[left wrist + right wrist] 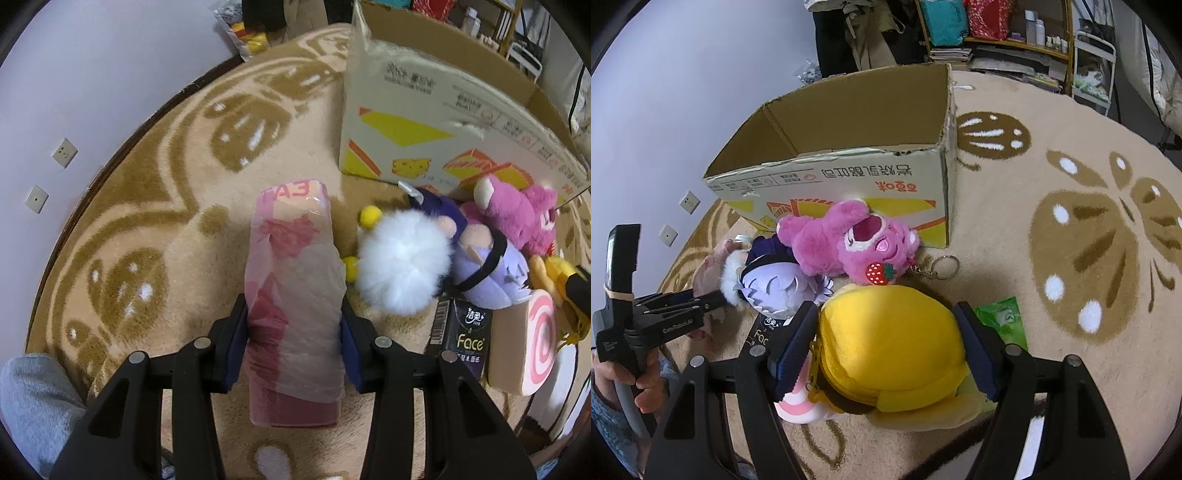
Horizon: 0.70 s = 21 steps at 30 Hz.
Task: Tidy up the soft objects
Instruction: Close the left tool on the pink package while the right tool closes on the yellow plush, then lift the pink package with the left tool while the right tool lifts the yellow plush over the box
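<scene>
Floor: beige rug (1015, 258) with brown butterfly pattern, lilac wall behind. Cardboard box (849, 147), open, at the far side. My left gripper (295, 332) was clenched on a pink plastic-wrapped pack (295, 280); my right gripper (886, 343) was clenched on a yellow plush pouch (890, 347). Pink bear (849, 243) and purple doll (779, 291) lay near the box. Risks: slick wrap could slide from my pads; the pouch might snag the roll-cake toy (798, 406) beneath.
</scene>
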Available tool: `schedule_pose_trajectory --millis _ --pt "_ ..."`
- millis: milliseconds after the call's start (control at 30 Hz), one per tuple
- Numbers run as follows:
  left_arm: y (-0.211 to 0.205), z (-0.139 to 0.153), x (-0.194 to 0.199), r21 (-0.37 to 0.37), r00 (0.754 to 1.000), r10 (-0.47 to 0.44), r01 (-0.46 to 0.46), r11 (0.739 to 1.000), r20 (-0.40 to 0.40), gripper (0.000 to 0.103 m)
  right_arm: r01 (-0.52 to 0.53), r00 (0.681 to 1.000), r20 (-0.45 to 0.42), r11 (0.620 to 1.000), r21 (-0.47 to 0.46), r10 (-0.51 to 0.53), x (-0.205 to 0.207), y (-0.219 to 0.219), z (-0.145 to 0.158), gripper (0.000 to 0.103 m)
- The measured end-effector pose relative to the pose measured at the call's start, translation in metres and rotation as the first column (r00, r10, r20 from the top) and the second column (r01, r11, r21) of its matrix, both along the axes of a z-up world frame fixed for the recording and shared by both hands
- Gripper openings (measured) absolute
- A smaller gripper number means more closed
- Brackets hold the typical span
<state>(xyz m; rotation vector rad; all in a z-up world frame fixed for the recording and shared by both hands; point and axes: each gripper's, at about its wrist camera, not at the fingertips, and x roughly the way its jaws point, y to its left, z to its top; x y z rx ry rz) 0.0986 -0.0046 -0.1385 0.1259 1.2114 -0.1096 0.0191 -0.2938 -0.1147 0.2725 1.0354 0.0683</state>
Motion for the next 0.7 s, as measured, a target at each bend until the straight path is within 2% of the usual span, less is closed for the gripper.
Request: schedule_pose_trajectory --millis 133,267,333,467,700 --pt "0.005 0.007 -0.003 -0.004 0.999 0.014 -0.014 1.0 0.035 0.043 0.022 0.998 -0.052 0.997 0.067 -0.018 0.002 -0.006 -0.012 0.081" --pt "0.005 0.013 -0.007 -0.016 0.998 0.017 -0.016 1.0 0.061 0.043 0.018 0.997 -0.079 0.996 0.086 -0.011 0.004 -0.005 -0.02 0.083" --pt "0.005 0.017 -0.008 -0.016 0.997 0.016 -0.015 1.0 0.076 0.043 0.02 0.997 -0.075 0.996 0.088 -0.013 0.004 -0.005 -0.02 0.083" --pt "0.003 0.025 -0.01 -0.015 0.992 0.021 -0.019 1.0 0.123 0.043 0.032 0.998 -0.055 0.997 0.07 -0.028 0.0 -0.005 -0.014 0.074" --pt "0.003 0.049 -0.019 -0.021 0.972 0.027 -0.022 1.0 0.233 0.043 0.081 0.996 0.023 0.991 0.103 -0.084 -0.014 -0.016 0.01 0.073"
